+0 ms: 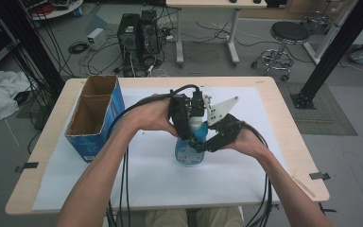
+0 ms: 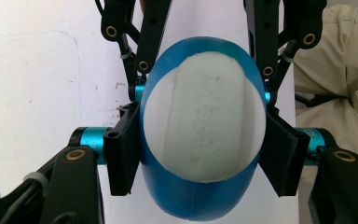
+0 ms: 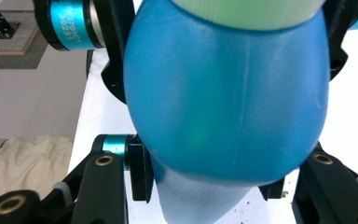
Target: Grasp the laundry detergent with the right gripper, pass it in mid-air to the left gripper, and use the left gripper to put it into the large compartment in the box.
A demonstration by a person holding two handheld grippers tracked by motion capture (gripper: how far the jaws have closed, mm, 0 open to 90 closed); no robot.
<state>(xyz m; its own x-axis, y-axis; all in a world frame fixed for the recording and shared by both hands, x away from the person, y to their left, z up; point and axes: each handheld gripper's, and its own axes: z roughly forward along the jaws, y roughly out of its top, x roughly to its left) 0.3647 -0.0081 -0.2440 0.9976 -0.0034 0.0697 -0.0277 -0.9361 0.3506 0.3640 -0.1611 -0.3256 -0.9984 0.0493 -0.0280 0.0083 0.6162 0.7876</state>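
**Blue bottle being clamped at cap**

The blue bottle [image 1: 188, 150] is being held upright mid-table by the right gripper [image 1: 203, 144] – the left gripper [image 2: 200, 154] is being squeezed onto the white cap [image 2: 204, 122]. Body should be kept steady w/ no tilt while cap's being worked.

Lab: computer towers [image 1: 138, 40], floor cables [image 1: 203, 35]
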